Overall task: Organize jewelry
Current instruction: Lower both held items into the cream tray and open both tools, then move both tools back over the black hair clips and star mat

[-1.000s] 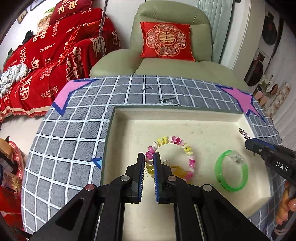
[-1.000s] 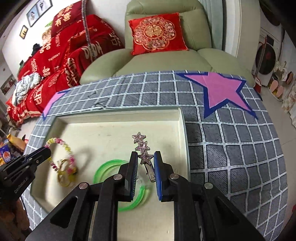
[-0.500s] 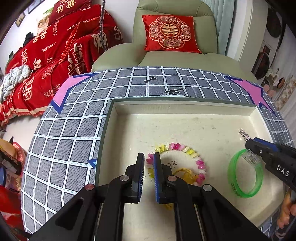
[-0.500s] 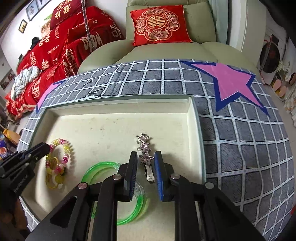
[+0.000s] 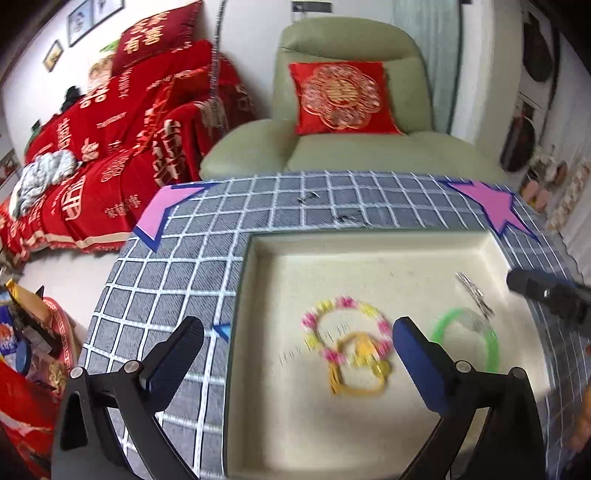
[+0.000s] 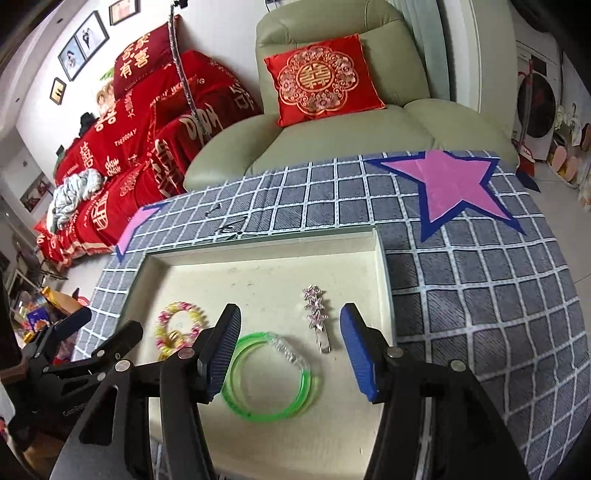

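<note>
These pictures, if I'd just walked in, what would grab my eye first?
Probably the cream tray on the grey checked cloth, holding a green bangle, a pink-and-yellow bead bracelet to its left and a sparkly star hair clip to its right. Then the red cushion on the pale green armchair behind, and the pink star on the cloth.

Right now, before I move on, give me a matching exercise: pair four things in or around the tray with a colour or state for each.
Things:
1. bangle
2. star hair clip
3. bead bracelet
4. left gripper

Colour or state:
A. pink and yellow
B. open, nothing between its fingers
C. green
D. silvery, pinkish stones

Pairs: 1-C, 2-D, 3-A, 4-B
</note>
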A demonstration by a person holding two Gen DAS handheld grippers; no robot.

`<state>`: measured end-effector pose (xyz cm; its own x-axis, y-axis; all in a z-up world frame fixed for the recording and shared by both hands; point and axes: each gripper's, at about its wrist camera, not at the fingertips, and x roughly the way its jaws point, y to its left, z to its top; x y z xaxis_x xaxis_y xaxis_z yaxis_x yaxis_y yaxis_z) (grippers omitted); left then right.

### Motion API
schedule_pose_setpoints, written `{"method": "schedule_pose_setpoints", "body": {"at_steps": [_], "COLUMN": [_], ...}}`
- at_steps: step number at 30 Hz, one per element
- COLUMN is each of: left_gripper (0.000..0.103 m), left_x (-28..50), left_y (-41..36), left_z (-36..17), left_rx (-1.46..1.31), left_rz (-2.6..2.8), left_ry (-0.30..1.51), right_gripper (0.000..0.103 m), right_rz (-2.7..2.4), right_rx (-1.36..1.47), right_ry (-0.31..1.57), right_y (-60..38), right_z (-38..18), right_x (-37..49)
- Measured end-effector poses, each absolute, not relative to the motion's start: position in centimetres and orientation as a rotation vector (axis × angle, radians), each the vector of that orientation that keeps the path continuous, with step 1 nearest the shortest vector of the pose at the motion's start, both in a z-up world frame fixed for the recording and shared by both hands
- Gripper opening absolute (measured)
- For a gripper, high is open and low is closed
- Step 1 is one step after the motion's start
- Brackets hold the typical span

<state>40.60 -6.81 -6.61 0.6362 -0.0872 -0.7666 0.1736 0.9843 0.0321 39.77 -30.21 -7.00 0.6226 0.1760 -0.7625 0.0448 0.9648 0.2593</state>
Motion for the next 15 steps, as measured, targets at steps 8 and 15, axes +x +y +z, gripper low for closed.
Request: {"method": "schedule_pose_setpoints", "body": {"at_steps": [8,15], "left_gripper": [0.103,0.103], "left_x": [35.3,29.2], "left_y": [-5.4,-4.3], "left_z": [-4.2,-2.7], "left_rx": [0.065,0.034], "left_rz": [-0.176,-0.228], "left_ry": [0.847,0.848], "right_gripper": [0.072,0.084], "right_rz": [0.09,0.15], "right_rx": [0.308,0.314], "right_ry": [0.884,0.863], "right_y": [-31.2,-30.8], "right_z": [-4.5,-2.3], "right_x": [35.2,29.5]}}
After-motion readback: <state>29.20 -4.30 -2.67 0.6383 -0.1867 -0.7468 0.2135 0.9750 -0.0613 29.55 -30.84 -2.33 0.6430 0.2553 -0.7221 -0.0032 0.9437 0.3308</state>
